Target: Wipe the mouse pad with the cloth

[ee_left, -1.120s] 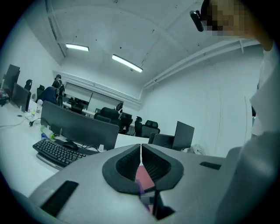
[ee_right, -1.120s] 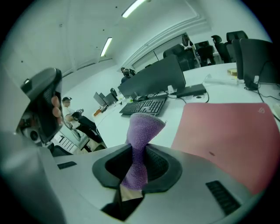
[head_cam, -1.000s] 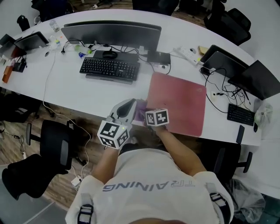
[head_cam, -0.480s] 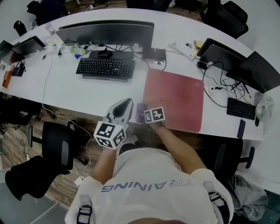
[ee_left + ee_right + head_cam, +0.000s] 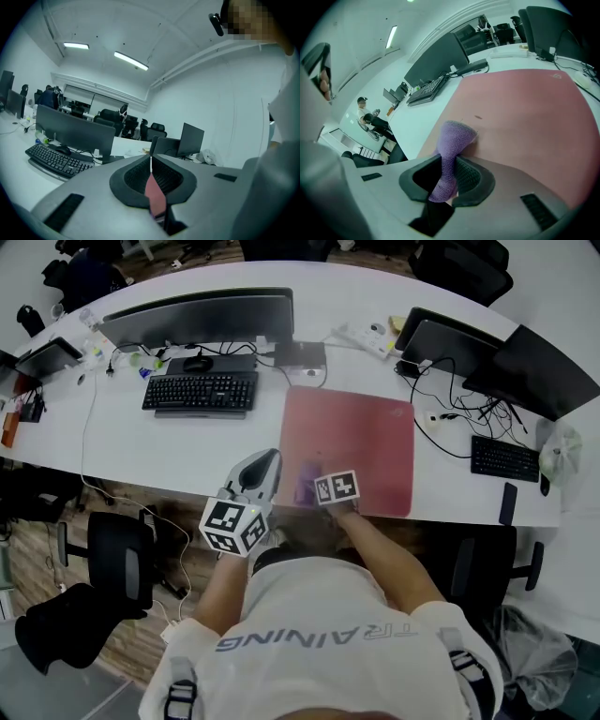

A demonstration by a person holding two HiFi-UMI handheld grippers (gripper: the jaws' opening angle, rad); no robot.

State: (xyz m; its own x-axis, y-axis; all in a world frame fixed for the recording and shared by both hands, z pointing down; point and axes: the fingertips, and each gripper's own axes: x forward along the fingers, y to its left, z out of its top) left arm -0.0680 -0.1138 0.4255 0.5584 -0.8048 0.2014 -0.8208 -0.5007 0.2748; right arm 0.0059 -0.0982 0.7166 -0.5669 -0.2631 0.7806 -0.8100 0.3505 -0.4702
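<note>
Purple cloth [image 5: 451,140], bunched in right tool [image 5: 448,165], touches red mouse pad [image 5: 520,112].

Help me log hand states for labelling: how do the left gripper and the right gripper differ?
The right gripper is shut on the purple cloth; the left gripper has its jaws together with no cloth in them. The right gripper holds the cloth down on the red mouse pad; the left gripper sits beside the pad's left edge, off it. Both carry a marker cube.
</note>
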